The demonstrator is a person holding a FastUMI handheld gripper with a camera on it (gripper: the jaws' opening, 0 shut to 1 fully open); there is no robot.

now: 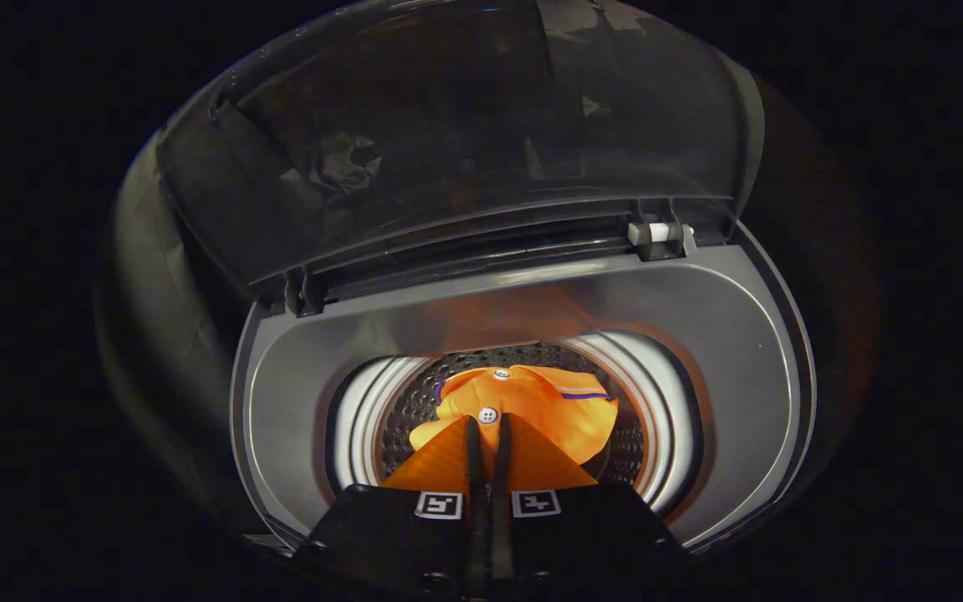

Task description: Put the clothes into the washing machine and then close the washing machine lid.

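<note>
I look down into a grey top-loading washing machine point(699, 334) whose clear lid point(465, 150) stands raised at the far side. An orange garment point(548, 410) with white buttons and a dark trim is bunched over the perforated drum point(410, 410). My gripper point(488, 422) reaches into the round opening, its fingers drawn together with only a thin slit between them. The cloth gathers right at the fingertips, so the fingers look shut on a fold of it. The garment's lower part is hidden behind the fingers.
A white ring point(356, 426) lines the drum mouth inside the grey top panel. The lid's hinge with a white peg point(657, 234) sits at the back right. Everything around the machine is dark.
</note>
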